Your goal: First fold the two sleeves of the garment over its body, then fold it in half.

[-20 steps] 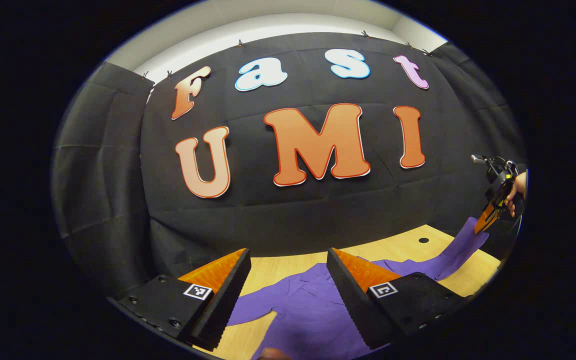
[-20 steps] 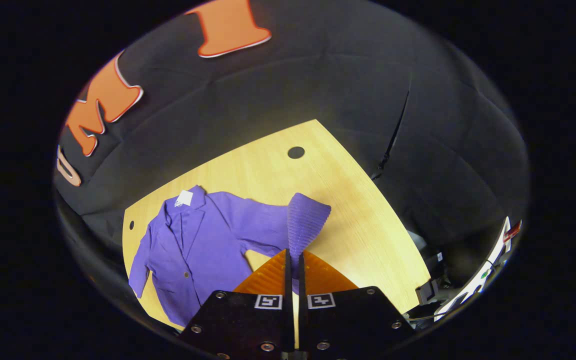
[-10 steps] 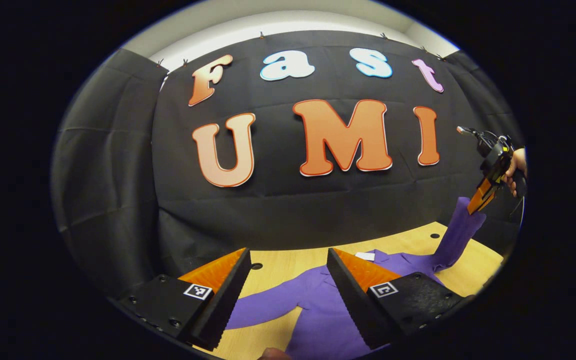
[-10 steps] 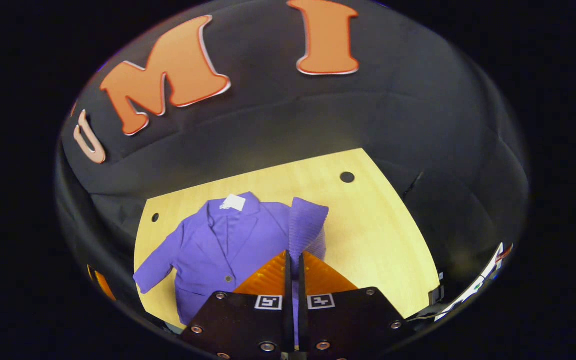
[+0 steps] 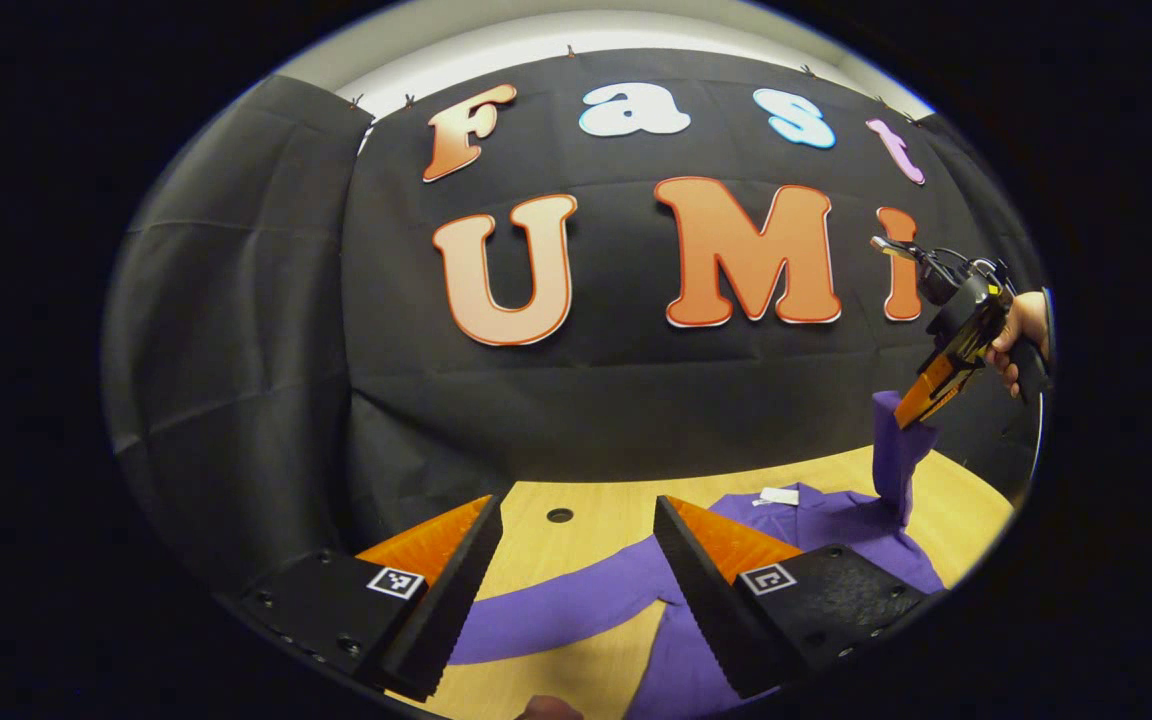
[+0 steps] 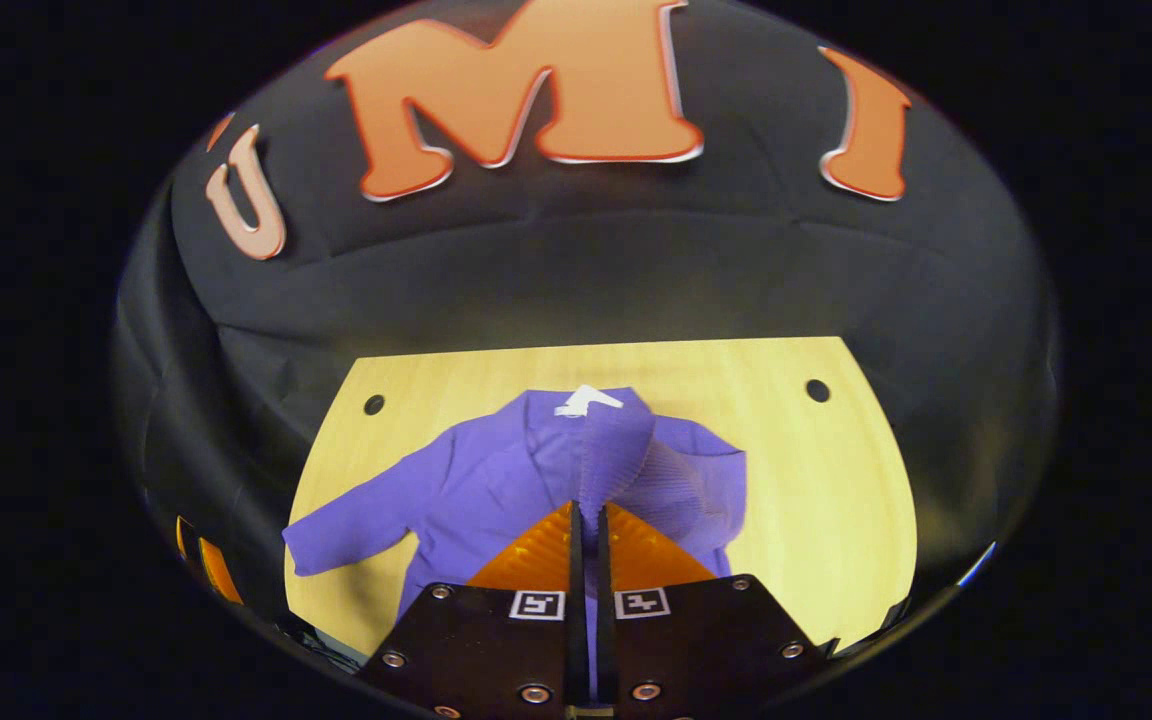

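right gripper clamped on sleeve, lifted above jacket on table | left gripper jaws wide, empty, other sleeve under them | jacket hem cut off by fingers

We see a jacket of soft matt cloth, its raised sleeve finely ribbed. The counter looks like pale, smooth wood with a faint grain. The right tool has ridged pads and a matt body with shiny screws.
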Demonstrator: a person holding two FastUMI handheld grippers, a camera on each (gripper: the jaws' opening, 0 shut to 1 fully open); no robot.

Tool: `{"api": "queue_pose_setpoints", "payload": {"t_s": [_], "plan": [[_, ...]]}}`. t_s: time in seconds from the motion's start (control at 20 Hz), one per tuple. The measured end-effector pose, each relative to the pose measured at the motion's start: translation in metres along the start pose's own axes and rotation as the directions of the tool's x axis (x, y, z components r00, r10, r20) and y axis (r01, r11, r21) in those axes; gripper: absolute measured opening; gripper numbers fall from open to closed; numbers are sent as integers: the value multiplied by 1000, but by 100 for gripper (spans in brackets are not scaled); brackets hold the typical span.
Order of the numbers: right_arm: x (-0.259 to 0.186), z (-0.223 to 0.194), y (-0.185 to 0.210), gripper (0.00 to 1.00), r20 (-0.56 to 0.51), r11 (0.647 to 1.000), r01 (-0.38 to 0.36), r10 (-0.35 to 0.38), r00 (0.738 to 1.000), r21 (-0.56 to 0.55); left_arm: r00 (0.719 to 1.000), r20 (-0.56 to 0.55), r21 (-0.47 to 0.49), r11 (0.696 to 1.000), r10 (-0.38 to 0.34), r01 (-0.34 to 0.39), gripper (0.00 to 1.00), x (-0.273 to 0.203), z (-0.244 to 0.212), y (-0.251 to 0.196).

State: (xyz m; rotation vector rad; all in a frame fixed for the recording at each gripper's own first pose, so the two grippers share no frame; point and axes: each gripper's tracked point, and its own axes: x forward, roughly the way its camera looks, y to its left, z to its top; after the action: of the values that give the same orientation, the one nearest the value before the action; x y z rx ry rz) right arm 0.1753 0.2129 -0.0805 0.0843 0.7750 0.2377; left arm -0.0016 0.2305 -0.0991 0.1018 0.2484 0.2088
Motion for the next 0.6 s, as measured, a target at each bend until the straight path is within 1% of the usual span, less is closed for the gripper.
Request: {"api": "queue_pose_setpoints", "payload": {"t_s": [0.1, 0.2, 0.3, 0.35, 0.4, 0.45, 0.5, 0.55, 0.6], "plan": [[14, -4, 31, 4, -18, 999, -23, 22, 1000, -36, 1000, -15, 1, 1000, 18, -18, 99, 4, -6, 17], [25, -8, 59, 4, -23, 998, -50, 49, 999, -45, 999, -31, 3, 999, 35, -35, 98, 8, -14, 30], [30, -12, 90, 8, -25, 993, -109, 108, 994, -35, 998, -47, 8, 999, 52, -51, 98, 14, -21, 43], [31, -12, 98, 16, -24, 991, -126, 125, 992, -39, 997, -57, 10, 998, 61, -60, 98, 15, -25, 48], [29, -12, 104, 18, -15, 989, -143, 142, 990, -49, 996, -66, 10, 998, 68, -68, 98, 17, -27, 54], [27, -10, 108, 27, -4, 987, -147, 147, 989, -58, 995, -73, 10, 997, 72, -72, 99, 19, -32, 59], [23, -7, 112, 23, 12, 985, -161, 162, 987, -62, 993, -81, 13, 997, 82, -81, 98, 21, -35, 63], [20, -4, 110, 35, 27, 985, -165, 166, 986, -60, 992, -88, 16, 996, 89, -87, 98, 25, -38, 67], [14, 1, 111, 37, 51, 982, -177, 180, 982, -61, 990, -100, 18, 995, 97, -95, 98, 27, -42, 72]]}}
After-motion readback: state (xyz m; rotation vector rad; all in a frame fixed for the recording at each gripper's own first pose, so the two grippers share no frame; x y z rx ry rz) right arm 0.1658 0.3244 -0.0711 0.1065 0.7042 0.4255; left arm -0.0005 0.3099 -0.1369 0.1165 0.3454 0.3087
